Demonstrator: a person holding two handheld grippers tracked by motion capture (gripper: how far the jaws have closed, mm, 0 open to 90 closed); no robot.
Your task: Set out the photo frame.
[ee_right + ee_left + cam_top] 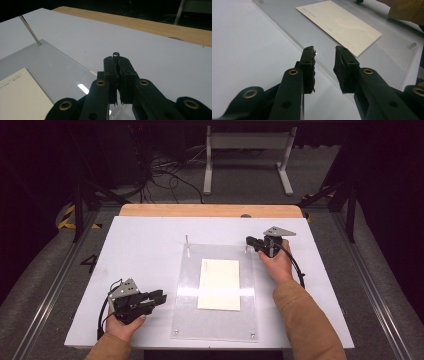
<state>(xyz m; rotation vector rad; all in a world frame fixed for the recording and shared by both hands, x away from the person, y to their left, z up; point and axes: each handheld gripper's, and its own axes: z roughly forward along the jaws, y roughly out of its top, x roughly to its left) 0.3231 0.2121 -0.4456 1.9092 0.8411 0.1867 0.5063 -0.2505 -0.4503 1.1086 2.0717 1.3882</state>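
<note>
Clear plastic sheet (pixel 215 290) lies flat over a card (pixel 219 284); right tongs (pixel 248 241) pinch the pin (pixel 115 54) at its far right corner, which might bend. Left tongs (pixel 161 297) gape empty beside its left edge.

Nothing here that you can read. The cream card (pixel 339 23) under the clear acrylic sheet (pixel 387 57) carries a short line of faint print near one corner and a longer line along one edge, both too small and blurred to make out in the left gripper view; in the right gripper view the card (pixel 20 97) shows the same faint lines, no clearer. From the high view the card (pixel 219 284) looks blank to you.
</note>
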